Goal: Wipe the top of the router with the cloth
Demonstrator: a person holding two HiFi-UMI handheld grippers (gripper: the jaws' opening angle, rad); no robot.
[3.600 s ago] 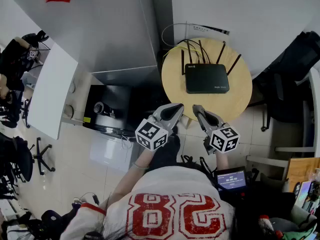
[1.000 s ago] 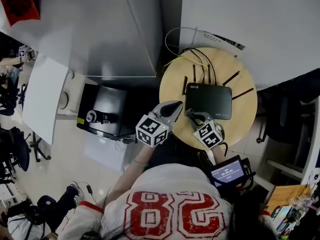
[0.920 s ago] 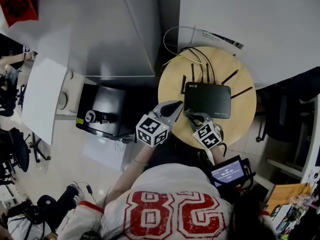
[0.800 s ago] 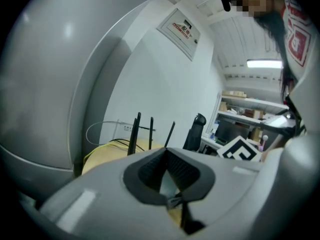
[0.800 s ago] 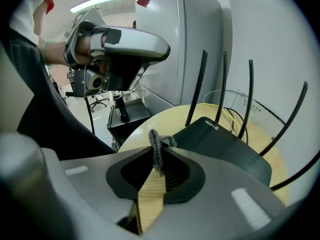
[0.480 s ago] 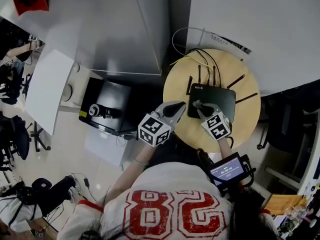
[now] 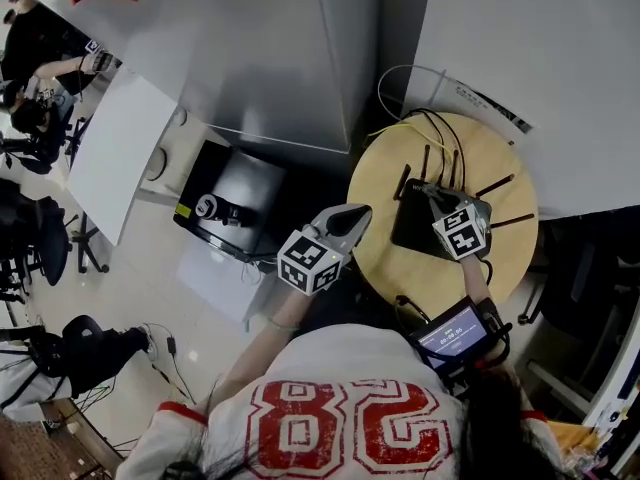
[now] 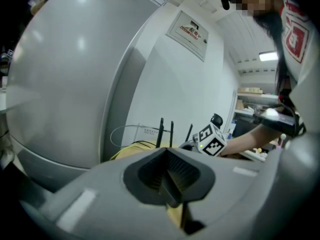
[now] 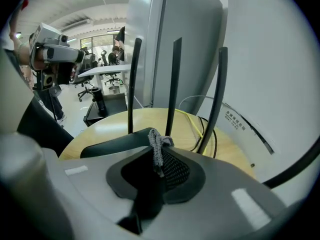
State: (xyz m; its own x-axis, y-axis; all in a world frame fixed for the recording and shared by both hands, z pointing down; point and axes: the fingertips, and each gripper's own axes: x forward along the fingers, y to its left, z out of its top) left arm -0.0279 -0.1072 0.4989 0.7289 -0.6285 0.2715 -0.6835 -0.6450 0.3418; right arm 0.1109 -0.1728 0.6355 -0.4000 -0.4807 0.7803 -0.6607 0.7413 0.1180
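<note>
A black router (image 7: pixel 418 230) with several upright antennas (image 9: pixel 173 79) lies on a small round wooden table (image 7: pixel 380 238). My right gripper (image 7: pixel 437 197) is over the router's top, shut on a small grey cloth (image 9: pixel 157 148) that sticks up between its jaws. In the right gripper view the router's top (image 9: pixel 107 145) lies just below and ahead of the jaws. My left gripper (image 7: pixel 357 212) is shut with nothing in it and hangs off the table's left edge, clear of the router. The left gripper view shows the right gripper's marker cube (image 8: pixel 213 140).
Yellow and black cables (image 7: pixel 432 126) run off the back of the table to the white wall (image 7: pixel 540 48). A tall grey cabinet (image 7: pixel 270 58) stands left of the table, with a black box (image 7: pixel 228 200) on the floor below it. A screen device (image 7: pixel 455 334) sits on the person's right forearm.
My right gripper has moved forward from the table's near edge to over the router's top. The left gripper has stayed beside the table's left edge.
</note>
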